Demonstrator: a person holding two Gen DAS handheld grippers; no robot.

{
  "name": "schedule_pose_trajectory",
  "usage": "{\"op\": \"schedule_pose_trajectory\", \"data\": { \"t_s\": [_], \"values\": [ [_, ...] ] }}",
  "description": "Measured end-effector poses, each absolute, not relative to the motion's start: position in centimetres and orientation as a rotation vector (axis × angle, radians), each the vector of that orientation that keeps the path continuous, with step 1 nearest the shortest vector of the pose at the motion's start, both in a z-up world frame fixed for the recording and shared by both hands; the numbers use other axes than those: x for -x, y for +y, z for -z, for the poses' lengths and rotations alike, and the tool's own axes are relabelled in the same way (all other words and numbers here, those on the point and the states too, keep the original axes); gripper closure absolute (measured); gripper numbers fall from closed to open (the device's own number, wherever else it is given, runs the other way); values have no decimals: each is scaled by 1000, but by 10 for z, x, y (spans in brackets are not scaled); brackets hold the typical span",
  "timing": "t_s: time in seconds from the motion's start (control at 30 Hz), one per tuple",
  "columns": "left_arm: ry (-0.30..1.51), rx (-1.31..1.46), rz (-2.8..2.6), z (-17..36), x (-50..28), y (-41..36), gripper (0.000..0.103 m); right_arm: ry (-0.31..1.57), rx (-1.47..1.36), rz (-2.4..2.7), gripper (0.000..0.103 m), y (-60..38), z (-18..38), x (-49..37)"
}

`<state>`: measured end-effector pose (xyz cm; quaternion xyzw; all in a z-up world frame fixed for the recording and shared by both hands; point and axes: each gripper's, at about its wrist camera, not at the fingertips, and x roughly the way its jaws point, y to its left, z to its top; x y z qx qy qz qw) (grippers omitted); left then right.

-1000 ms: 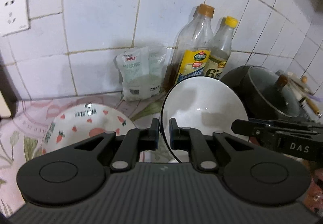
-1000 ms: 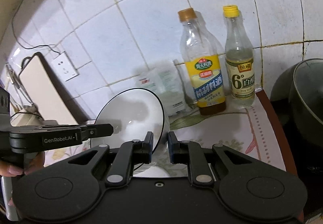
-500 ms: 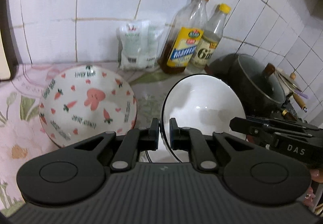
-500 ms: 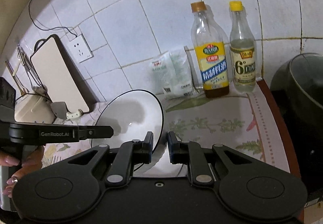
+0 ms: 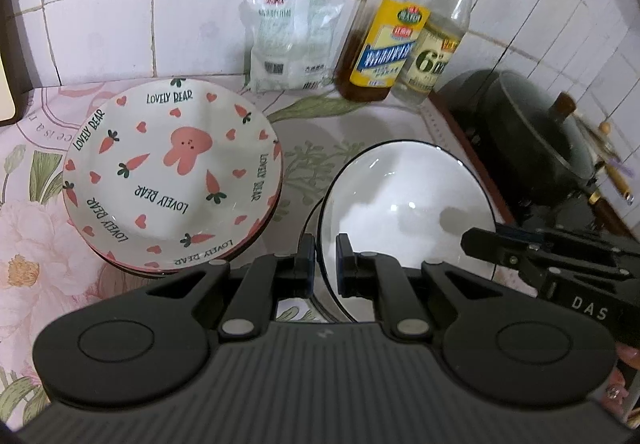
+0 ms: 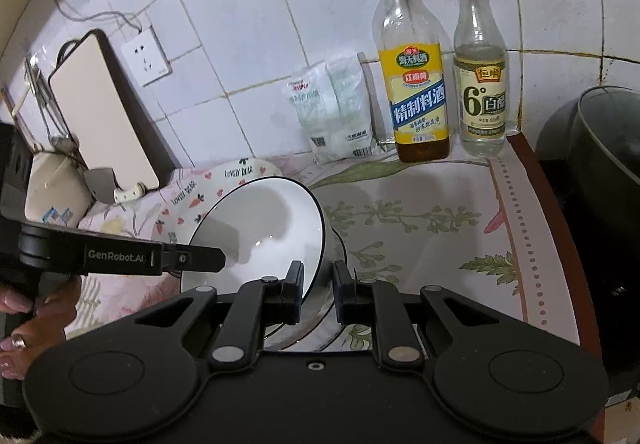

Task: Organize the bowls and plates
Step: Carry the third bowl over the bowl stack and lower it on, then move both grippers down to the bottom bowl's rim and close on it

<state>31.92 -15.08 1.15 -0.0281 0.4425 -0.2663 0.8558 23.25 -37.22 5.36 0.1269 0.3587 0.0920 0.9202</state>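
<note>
Black-rimmed white ceramic bowl [image 5: 404,212], tilted, mouth toward 10 o'clock, beside carrot-patterned plate stack [image 5: 172,180]; rim pinched narrowly by left gripper [image 5: 323,262] and right gripper [image 6: 317,286].

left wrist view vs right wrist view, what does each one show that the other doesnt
Only the left wrist view shows the whole bunny plate stack, the pot lid knob and the left gripper clamped on the white bowl's rim.

Only the right wrist view shows the cutting board, the wall socket with its cable, and the right gripper gripping the bowl's opposite rim.

Both show the white bowl, two bottles, salt bags, dark pot and floral tablecloth.
</note>
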Motion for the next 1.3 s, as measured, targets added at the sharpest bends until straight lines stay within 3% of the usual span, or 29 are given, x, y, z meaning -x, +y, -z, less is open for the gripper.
{"op": "schedule_pose_trajectory", "data": {
  "t_s": [0.43, 0.77, 0.97, 1.3],
  "values": [
    [915, -35, 526, 3, -313, -162, 91, 689, -90, -163, 83, -356, -46, -229],
    [895, 97, 565, 6, -308, -144, 72, 634, 24, -155, 81, -344, -42, -221],
    [872, 205, 589, 1, -299, -126, 70, 584, -79, -176, 79, -354, -41, -203],
    [781, 234, 633, -11, -265, -106, 63, 501, -54, -190, 59, -360, -57, -158]
  ]
}}
